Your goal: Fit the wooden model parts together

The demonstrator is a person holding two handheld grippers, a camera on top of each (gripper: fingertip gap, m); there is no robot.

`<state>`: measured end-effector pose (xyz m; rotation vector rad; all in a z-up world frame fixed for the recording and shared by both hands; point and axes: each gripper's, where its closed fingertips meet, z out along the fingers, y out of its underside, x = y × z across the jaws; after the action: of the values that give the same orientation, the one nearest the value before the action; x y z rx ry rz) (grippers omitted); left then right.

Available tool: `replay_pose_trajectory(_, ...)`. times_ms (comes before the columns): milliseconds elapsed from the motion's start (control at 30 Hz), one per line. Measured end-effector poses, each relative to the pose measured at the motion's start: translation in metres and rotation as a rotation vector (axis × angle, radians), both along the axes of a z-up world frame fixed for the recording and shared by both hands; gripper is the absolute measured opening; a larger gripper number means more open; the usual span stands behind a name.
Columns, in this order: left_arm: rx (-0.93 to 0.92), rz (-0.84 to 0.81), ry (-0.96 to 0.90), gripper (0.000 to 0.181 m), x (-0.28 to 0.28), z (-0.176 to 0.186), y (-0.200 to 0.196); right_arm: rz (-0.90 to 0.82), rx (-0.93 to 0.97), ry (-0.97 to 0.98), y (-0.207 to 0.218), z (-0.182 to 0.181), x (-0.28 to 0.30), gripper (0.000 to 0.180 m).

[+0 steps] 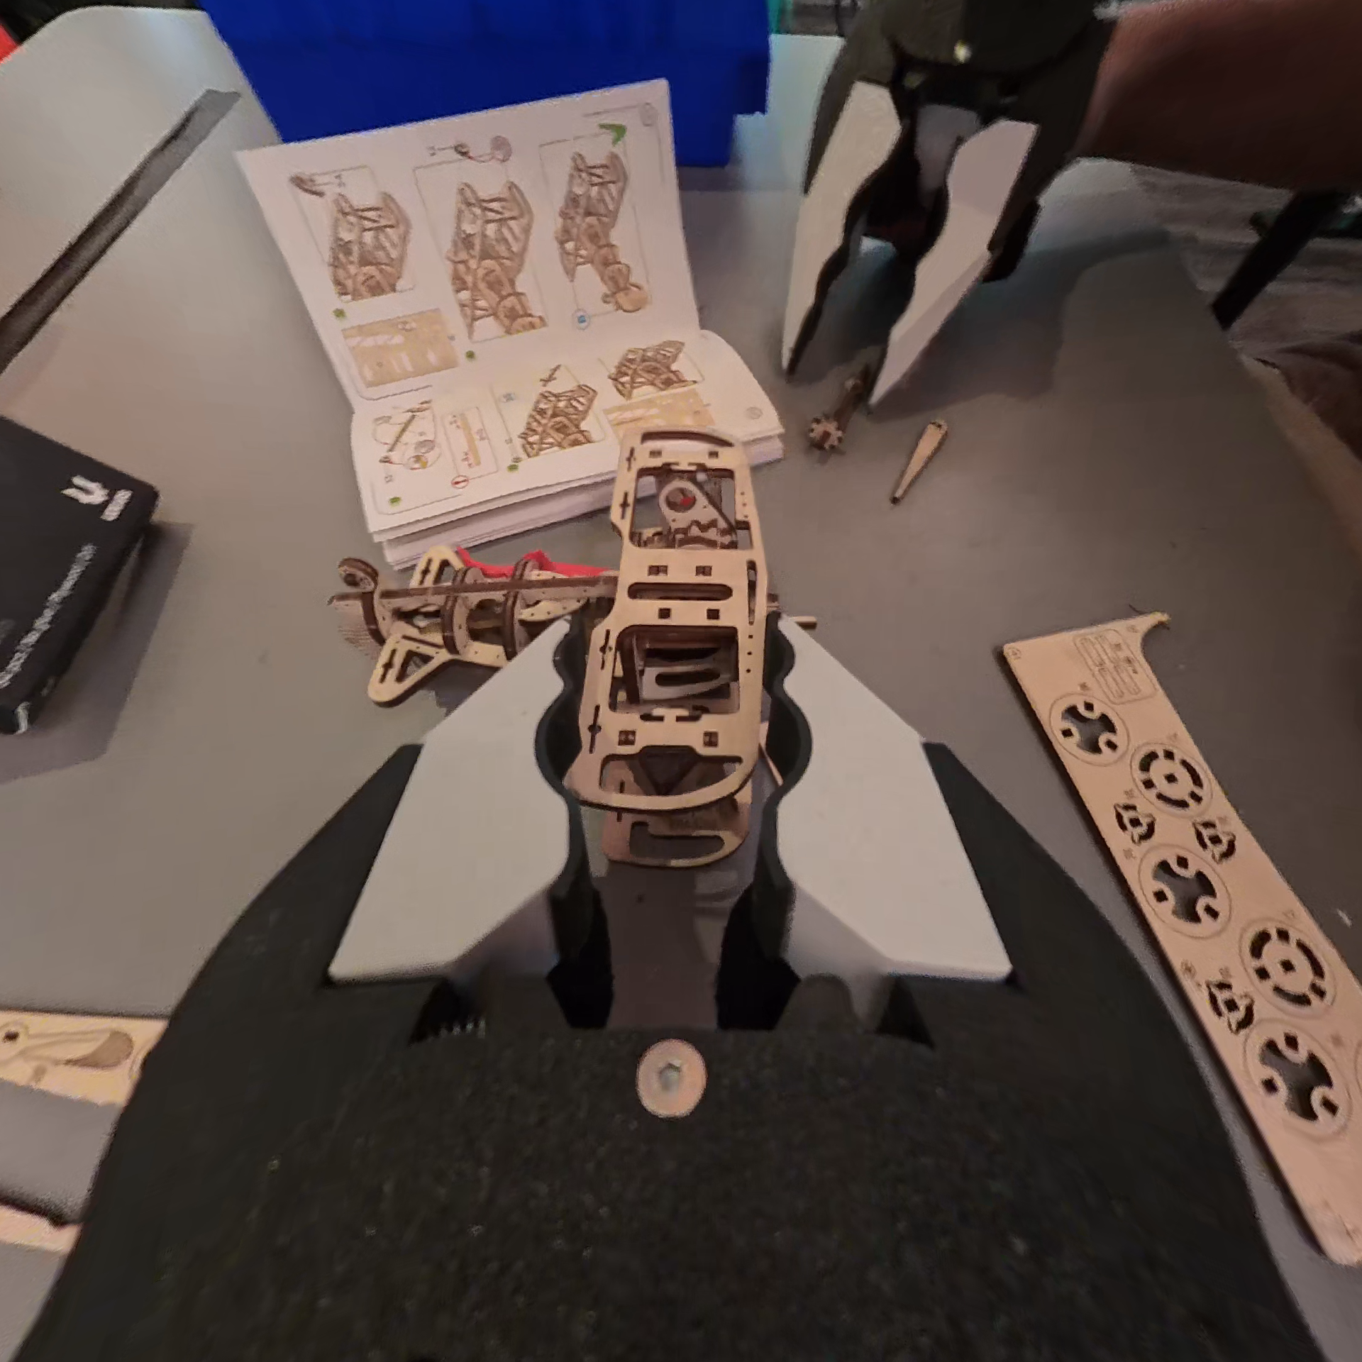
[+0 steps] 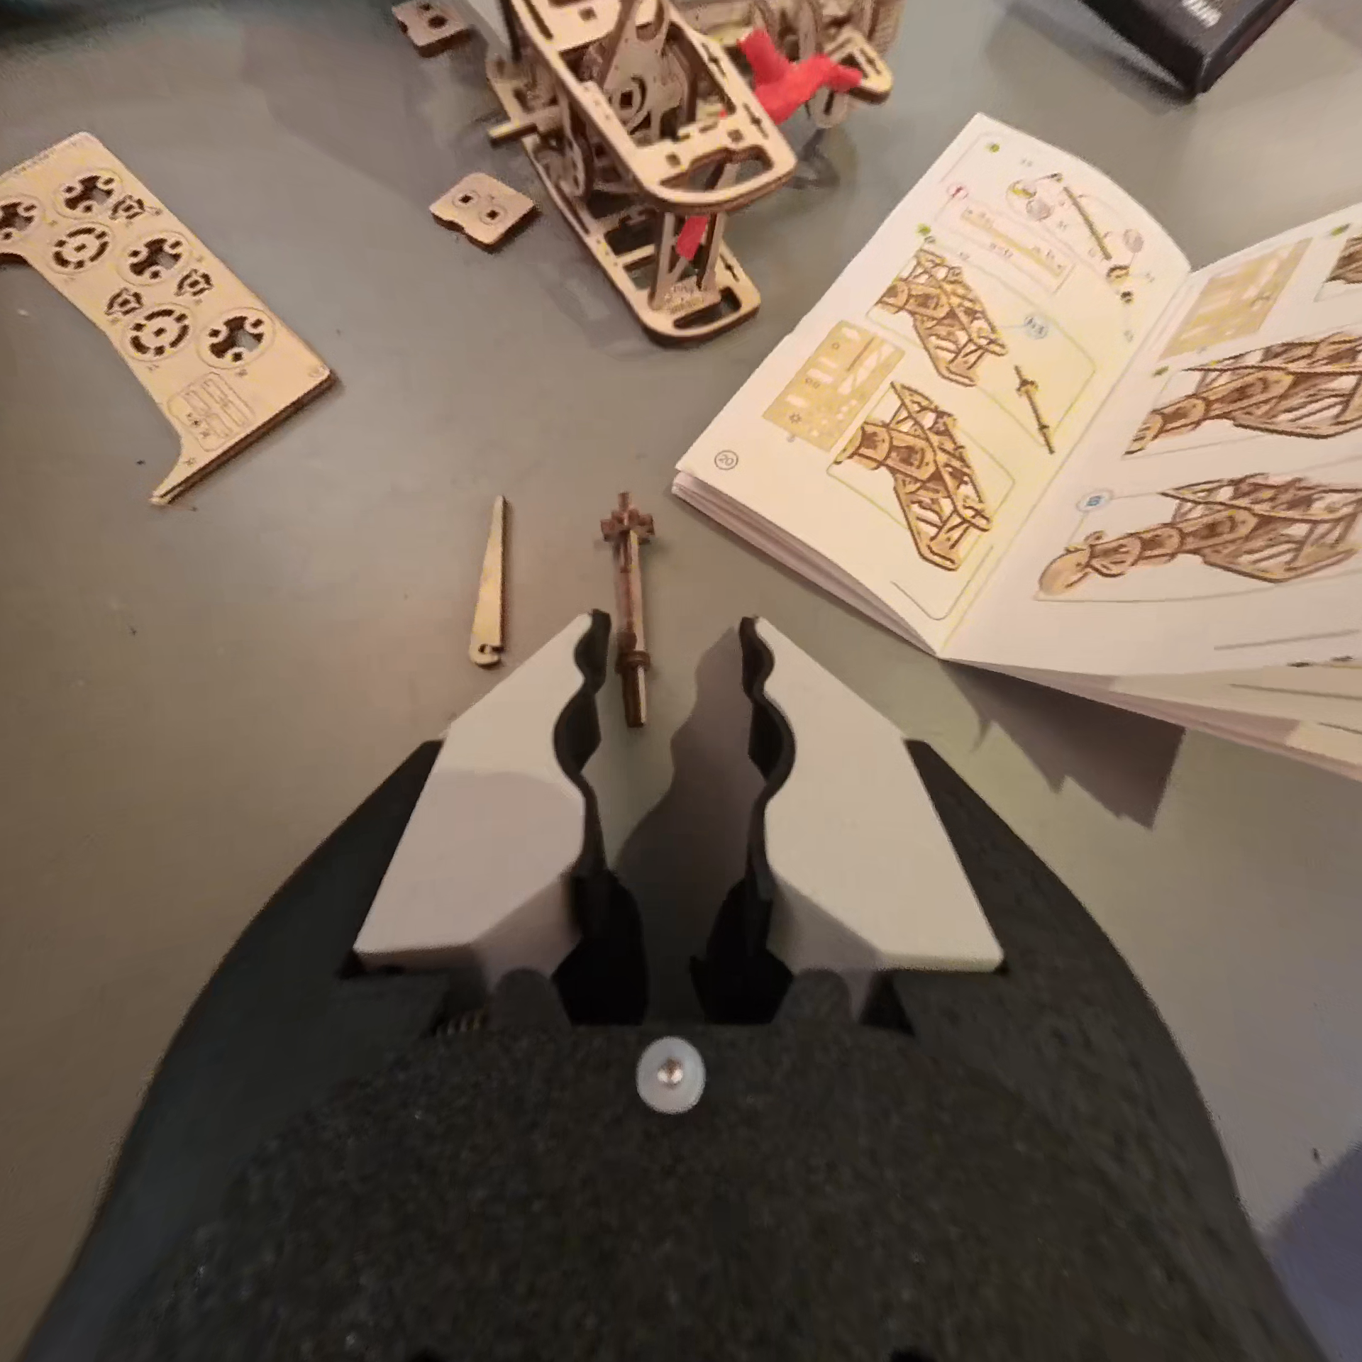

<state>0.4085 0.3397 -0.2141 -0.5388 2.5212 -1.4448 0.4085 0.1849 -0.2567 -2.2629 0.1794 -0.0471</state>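
Two grippers were at work over a grey table [image 1: 221, 413]. In the left wrist view the left gripper [image 1: 672, 663] filled the lower half of the frame, its grey fingers [image 1: 479, 833] pressed against the two sides of a wooden model plane [image 1: 678, 634] at the centre, gripping its wing section. The plane's tail reached toward the left of the frame, with a scrap of red cloth [image 1: 508, 564] showing behind the body.

An open instruction booklet [image 1: 516, 309] lay just behind the plane in the upper middle of that view. A flat wooden parts sheet [image 1: 1194, 921] with round cut-outs lay along the right edge, and a black box [image 1: 59, 575] sat at the left edge.

In the upper right of the left wrist view the right gripper [image 1: 833, 379] pointed down at the table, and a sleeve [image 1: 1238, 96] showed above it. In the right wrist view its fingers [image 2: 508, 796] stood apart, holding nothing, and a thin wooden axle [image 2: 632, 626] with a small toothed wheel at its far end lay on the table between the fingertips, close to the left one. A tapered wooden sliver [image 2: 490, 589] lay just left of the axle. A small wooden plate [image 2: 483, 210] with two square holes sat in the upper middle of that view, beside the plane.
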Motion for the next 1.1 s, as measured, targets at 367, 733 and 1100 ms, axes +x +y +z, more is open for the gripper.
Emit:
replay_pose_trajectory(367, 0.072, 0.631, -0.097, 0.046, 0.010, 0.021, 0.001, -0.084, 0.109, -0.014, 0.027, 0.032, 0.003, 0.035)
replay_pose_trajectory(733, 0.279, 0.768, -0.074, 0.061, -0.016, -0.008, -0.031, -0.279, 0.219, 0.456, 0.082, 0.032, -0.012, 0.053)
replay_pose_trajectory(1100, 0.523, -0.074, 0.033, 0.073, -0.044, 0.043, 0.005, -0.371, 0.261, 0.244, 0.092, 0.047, -0.043, 0.060)
